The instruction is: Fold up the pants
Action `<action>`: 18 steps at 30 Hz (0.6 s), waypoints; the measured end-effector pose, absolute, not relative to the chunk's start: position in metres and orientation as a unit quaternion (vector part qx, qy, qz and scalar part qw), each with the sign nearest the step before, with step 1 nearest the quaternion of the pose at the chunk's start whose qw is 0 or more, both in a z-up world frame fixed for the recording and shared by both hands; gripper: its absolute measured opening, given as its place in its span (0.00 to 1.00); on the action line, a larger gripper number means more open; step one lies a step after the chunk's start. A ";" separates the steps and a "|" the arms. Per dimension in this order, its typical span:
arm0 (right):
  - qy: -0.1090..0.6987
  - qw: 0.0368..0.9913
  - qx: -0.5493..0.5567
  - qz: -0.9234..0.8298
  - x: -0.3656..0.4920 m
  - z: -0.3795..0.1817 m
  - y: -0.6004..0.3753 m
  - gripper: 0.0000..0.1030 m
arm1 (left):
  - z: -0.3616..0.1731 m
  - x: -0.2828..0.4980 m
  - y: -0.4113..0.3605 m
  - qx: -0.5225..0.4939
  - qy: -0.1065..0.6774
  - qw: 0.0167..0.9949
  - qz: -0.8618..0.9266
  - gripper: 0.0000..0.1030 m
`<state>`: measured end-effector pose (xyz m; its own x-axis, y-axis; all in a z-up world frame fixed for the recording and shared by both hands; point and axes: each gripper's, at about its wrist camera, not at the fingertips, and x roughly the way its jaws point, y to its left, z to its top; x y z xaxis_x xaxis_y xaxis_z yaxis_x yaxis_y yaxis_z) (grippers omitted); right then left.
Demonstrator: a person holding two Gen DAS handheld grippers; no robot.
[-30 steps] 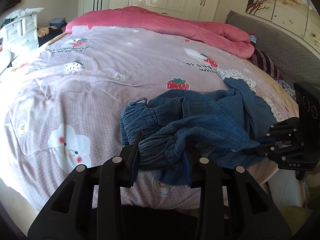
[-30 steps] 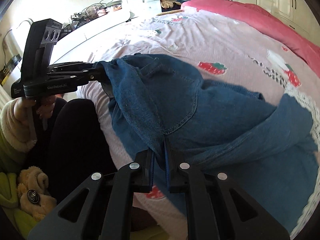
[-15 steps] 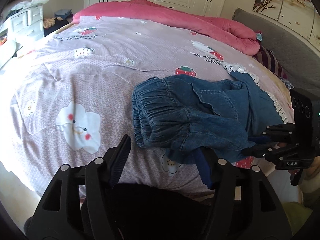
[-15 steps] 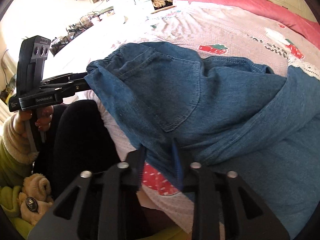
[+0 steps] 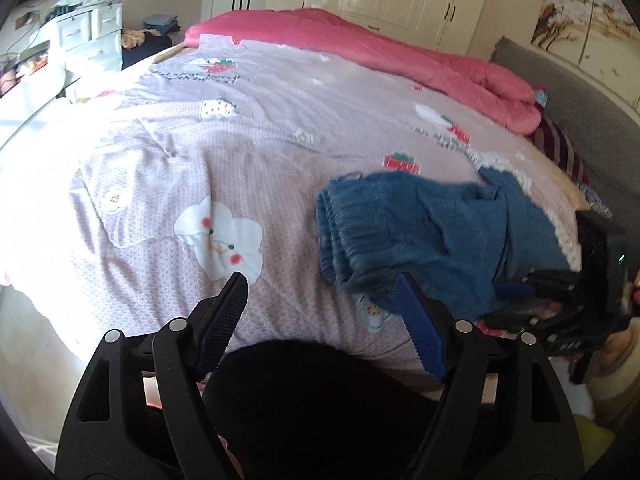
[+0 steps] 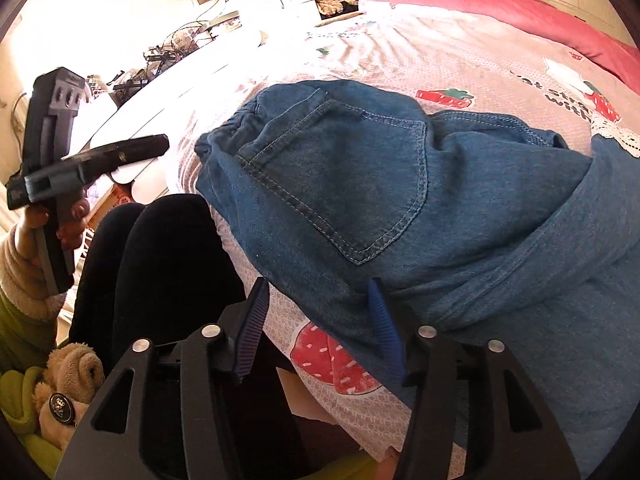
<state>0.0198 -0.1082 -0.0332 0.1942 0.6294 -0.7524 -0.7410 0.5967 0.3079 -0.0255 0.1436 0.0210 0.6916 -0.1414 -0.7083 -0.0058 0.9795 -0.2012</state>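
Note:
Blue denim pants lie folded in a bundle near the bed's front right edge, elastic waistband to the left; in the right wrist view the pants show a back pocket facing up. My left gripper is open and empty, just left of and in front of the pants. My right gripper is open, its jaws at the pants' near edge, holding nothing. The right gripper also shows in the left wrist view, and the left gripper in the right wrist view.
The bed has a lilac strawberry-print cover and a pink quilt at the far side. A grey headboard is at right, white drawers at left. The person's dark-clad legs are against the bed edge.
Both grippers opened and let go of the pants, which now rest on the bed. The left gripper drew back and to the left, away from the waistband.

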 end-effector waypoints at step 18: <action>0.420 0.818 -0.042 0.390 0.032 -0.004 -0.134 0.50 | -0.035 0.045 0.054 -0.009 0.461 0.881 -0.101 0.09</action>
<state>0.0324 -0.1335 -0.0043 0.3426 0.6035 -0.7200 -0.6741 0.6917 0.2591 0.0452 0.0537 -0.0346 0.5539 -0.1859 -0.8116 0.1697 0.9795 -0.1085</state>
